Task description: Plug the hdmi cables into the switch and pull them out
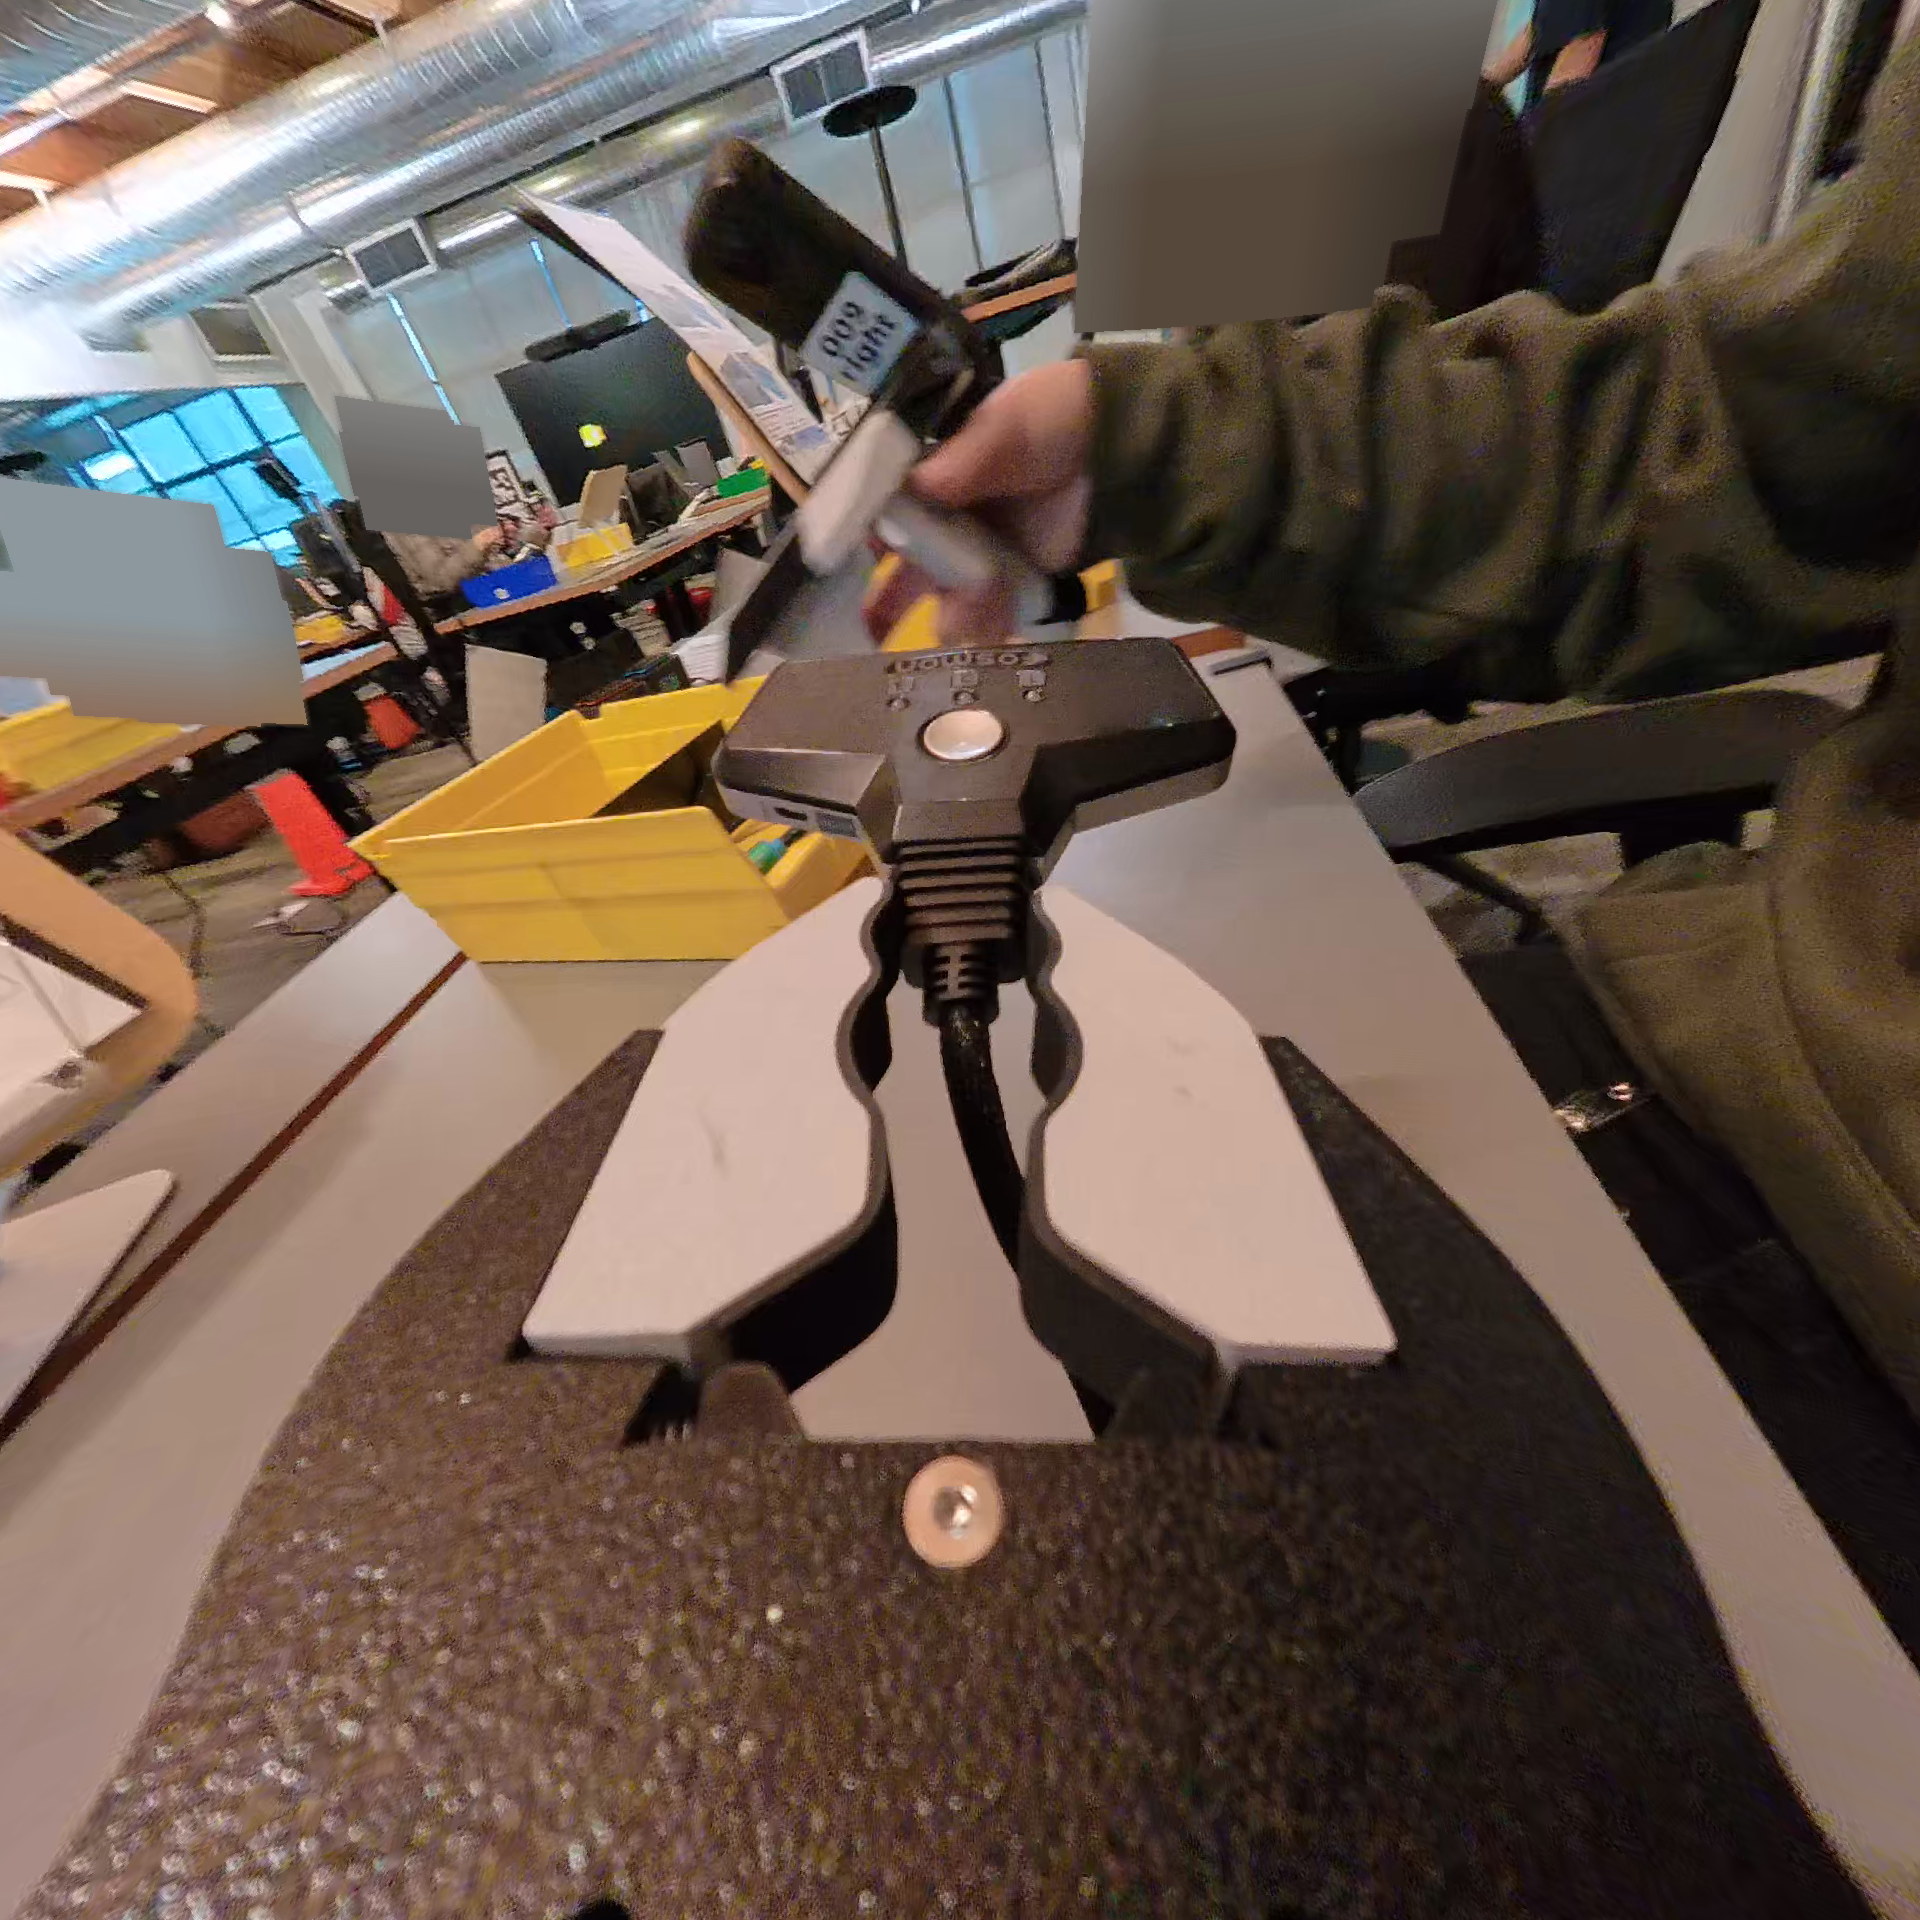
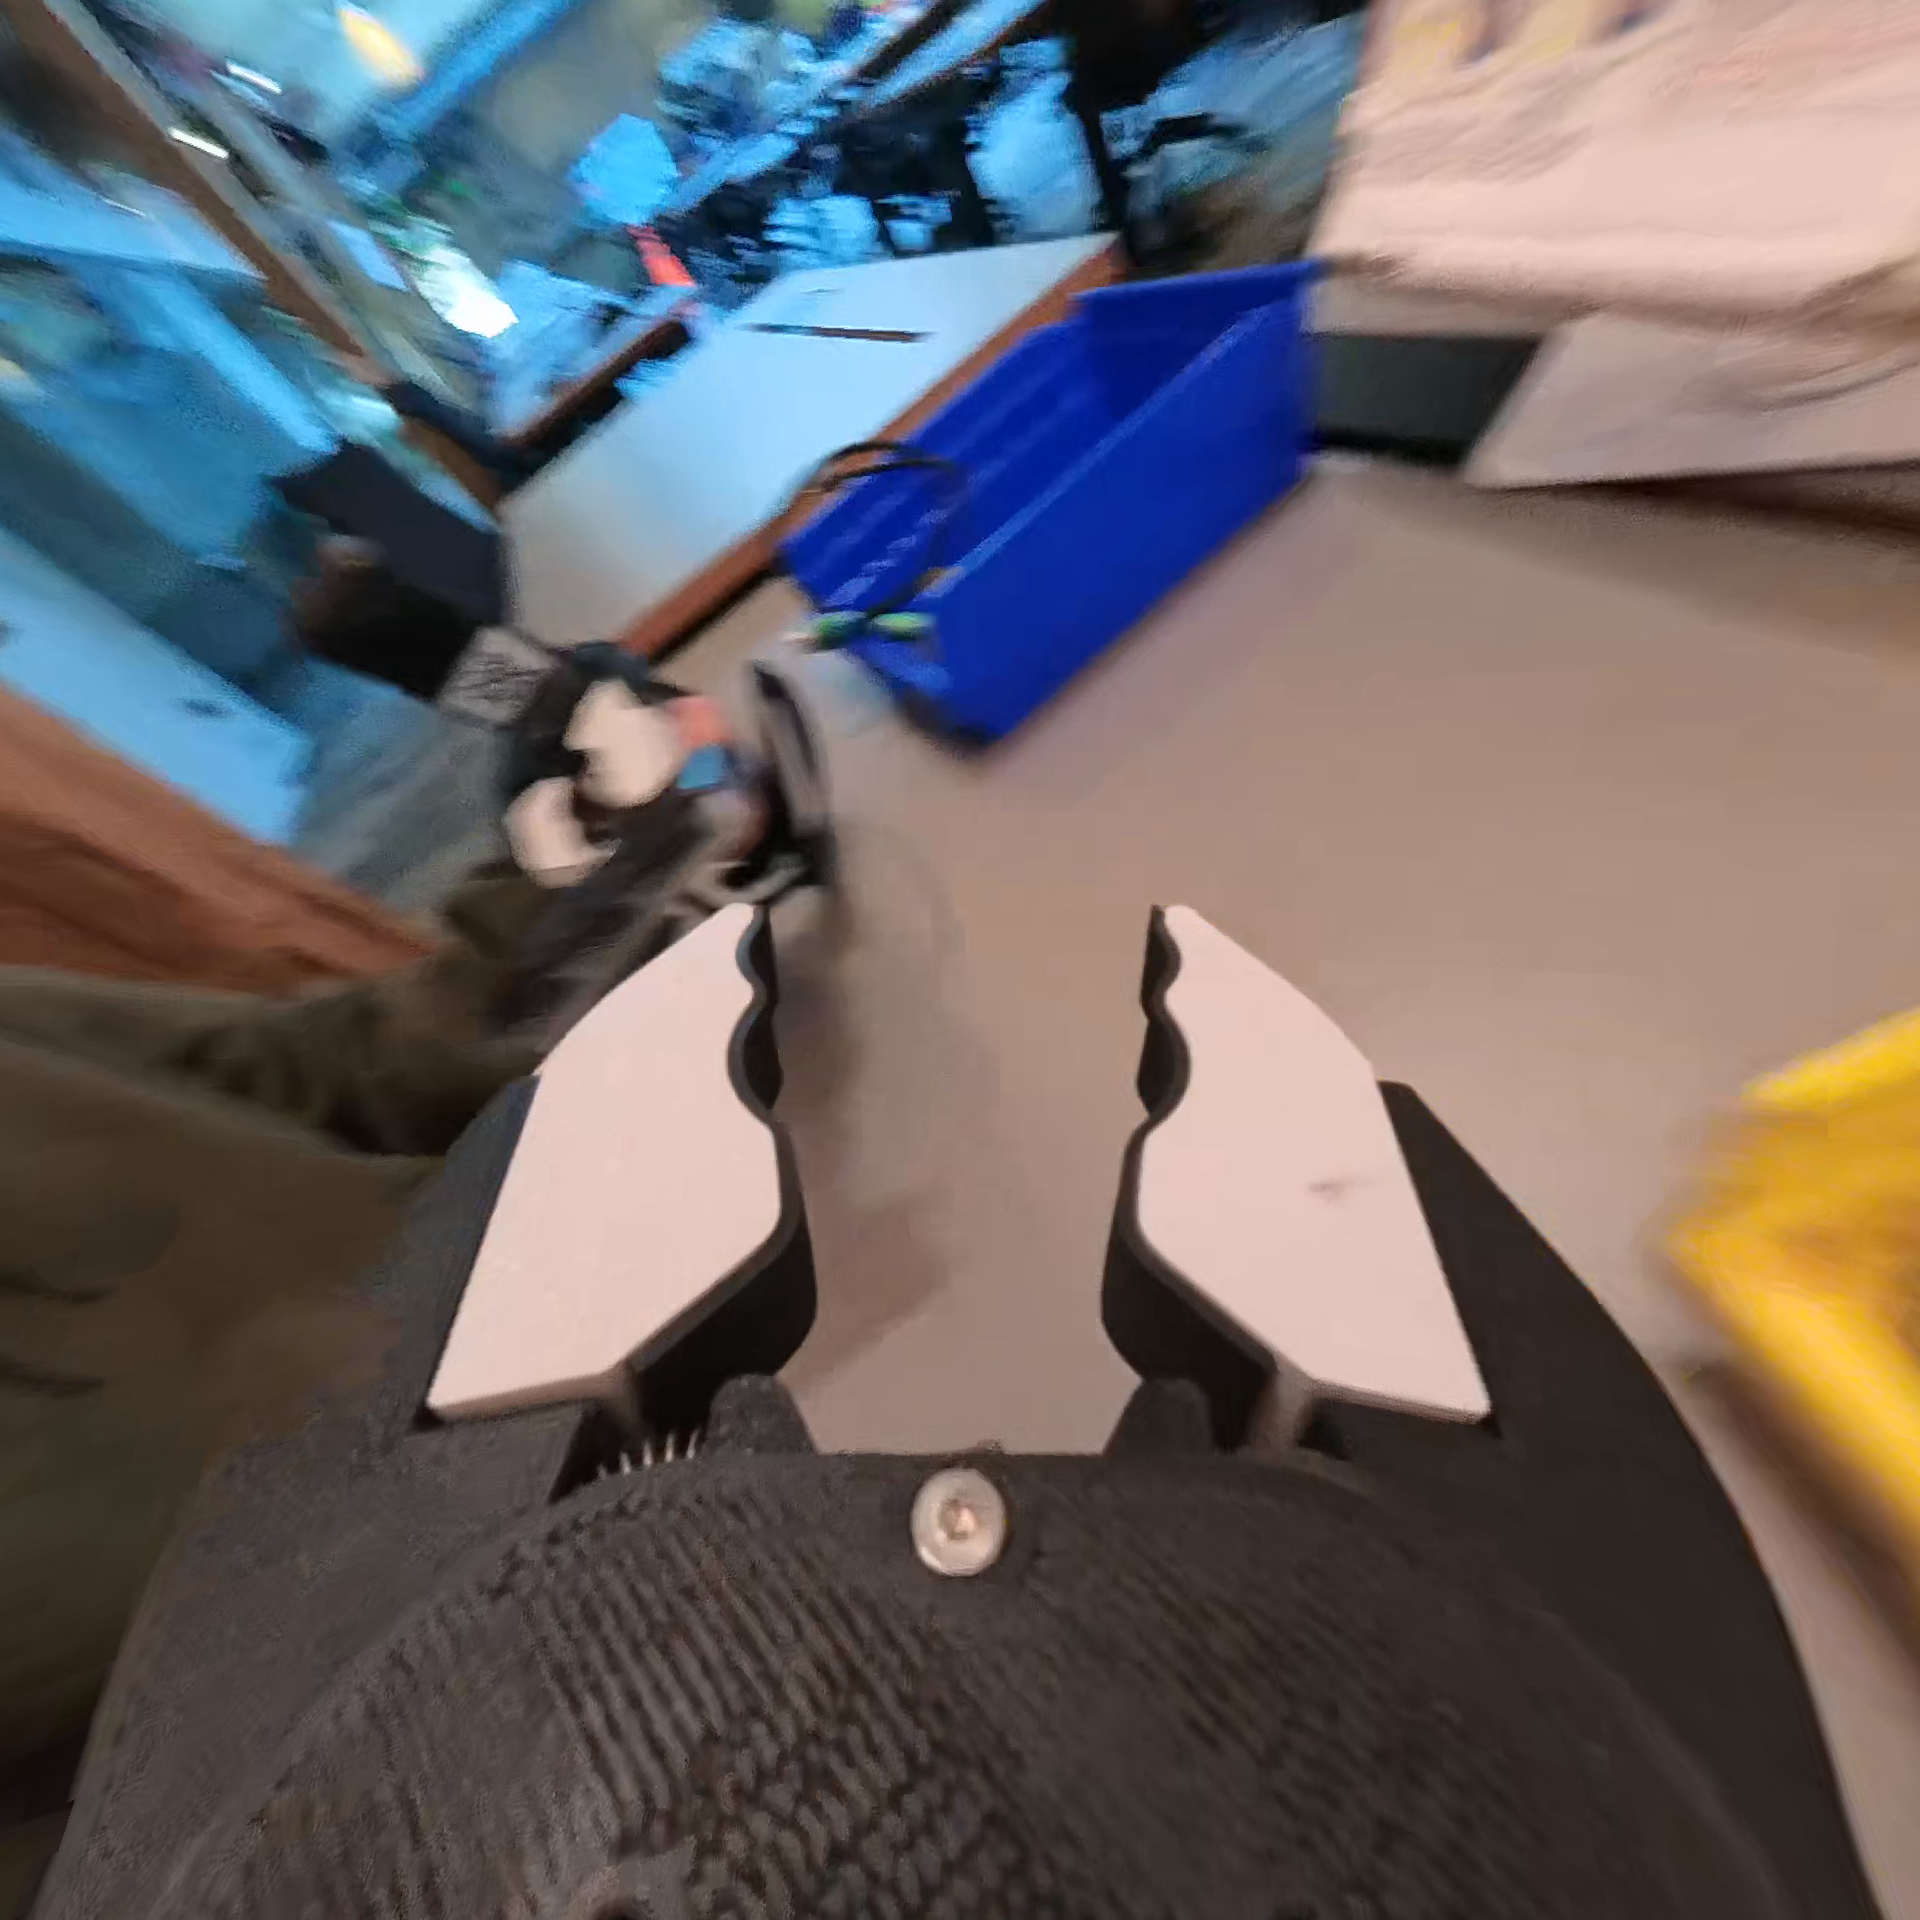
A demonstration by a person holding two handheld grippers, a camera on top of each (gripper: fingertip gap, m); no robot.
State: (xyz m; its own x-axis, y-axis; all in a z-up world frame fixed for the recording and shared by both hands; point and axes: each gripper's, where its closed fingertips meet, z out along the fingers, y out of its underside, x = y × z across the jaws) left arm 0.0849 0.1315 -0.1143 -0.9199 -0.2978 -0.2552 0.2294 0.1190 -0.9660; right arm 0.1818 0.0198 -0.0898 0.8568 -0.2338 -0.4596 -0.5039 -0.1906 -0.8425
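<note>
Pinching the switch (image 1: 971, 743) by its ribbed neck, left tool (image 1: 958, 914) clenched, right tool (image 2: 956, 920) released, empty.

One black HDMI switch (image 1: 971, 732) with one round silver button (image 1: 963, 737) and three small indicator marks above it. One black braided cable (image 1: 982, 1101) runs from its ribbed neck. Two hand-held grippers: the left hand-held gripper (image 1: 958, 925), each with two grey fingers, and the right hand-held gripper (image 2: 954, 920). One yellow bin (image 1: 582, 831) sits on the grey desk (image 1: 1247, 914), and one blue bin (image 2: 1091, 499) appears in the right wrist view. One orange cone (image 1: 307, 831) stands on the floor behind.
</note>
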